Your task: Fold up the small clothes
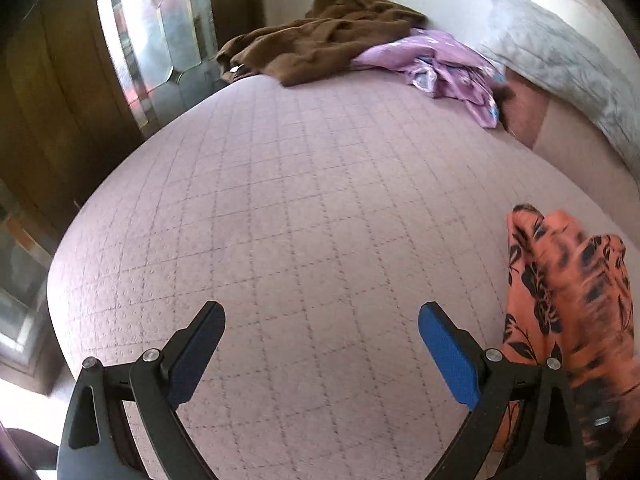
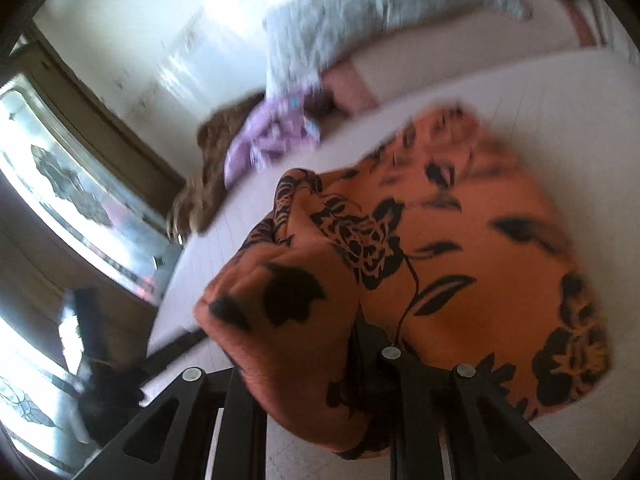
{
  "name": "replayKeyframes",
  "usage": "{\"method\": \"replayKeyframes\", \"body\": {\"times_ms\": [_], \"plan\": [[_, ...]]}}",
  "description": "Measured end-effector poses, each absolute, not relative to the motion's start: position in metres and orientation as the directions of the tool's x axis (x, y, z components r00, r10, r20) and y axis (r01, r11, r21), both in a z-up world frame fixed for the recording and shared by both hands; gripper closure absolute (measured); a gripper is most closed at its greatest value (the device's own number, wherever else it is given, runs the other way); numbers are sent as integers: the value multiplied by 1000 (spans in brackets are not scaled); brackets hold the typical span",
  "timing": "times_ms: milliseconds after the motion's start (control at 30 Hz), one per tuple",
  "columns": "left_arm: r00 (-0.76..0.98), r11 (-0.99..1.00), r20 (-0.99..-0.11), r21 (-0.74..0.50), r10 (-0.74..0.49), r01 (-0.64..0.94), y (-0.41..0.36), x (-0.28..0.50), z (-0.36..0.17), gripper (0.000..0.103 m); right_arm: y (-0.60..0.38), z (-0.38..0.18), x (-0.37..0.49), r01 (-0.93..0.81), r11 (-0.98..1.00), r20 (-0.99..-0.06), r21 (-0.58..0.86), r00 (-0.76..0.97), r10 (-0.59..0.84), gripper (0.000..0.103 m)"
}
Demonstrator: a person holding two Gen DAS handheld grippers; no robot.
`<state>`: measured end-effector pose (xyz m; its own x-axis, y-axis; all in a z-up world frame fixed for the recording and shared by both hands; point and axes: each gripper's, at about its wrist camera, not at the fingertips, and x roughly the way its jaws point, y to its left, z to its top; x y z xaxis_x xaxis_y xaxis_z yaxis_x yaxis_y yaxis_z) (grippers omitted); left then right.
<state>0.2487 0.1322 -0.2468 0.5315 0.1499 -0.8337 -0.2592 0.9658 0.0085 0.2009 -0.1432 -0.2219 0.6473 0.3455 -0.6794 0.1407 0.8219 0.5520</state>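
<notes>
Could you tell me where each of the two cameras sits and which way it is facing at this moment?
Left wrist: on the left tool, looking along its open fingers across the pink quilted bed toward a brown garment and a lilac garment.
Right wrist: on the right tool, tilted, filled by the orange floral garment draped over its fingers.
Shared: bed, orange garment, brown and lilac garments, grey blanket.

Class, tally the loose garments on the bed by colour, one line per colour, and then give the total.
Orange floral garment: 1
Brown garment: 1
Lilac garment: 1
Total: 3
</notes>
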Motion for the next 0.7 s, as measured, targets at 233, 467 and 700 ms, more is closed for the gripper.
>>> {"method": "replayKeyframes", "body": {"times_ms": [233,467,700], "plan": [[566,982,-822,-53,60,-182,121,253,-239,5,-113,-222,196,-49,831,-640,554,613,463,18],[637,989,-767,-139,-79,-45,91,241,-219,5,-163,-200,154,-136,825,-578,549,651,492,62],[609,978,-769,-106,-194,179,25,215,-222,5,-241,-200,147,104,915,-655,390,729,196,65]]}}
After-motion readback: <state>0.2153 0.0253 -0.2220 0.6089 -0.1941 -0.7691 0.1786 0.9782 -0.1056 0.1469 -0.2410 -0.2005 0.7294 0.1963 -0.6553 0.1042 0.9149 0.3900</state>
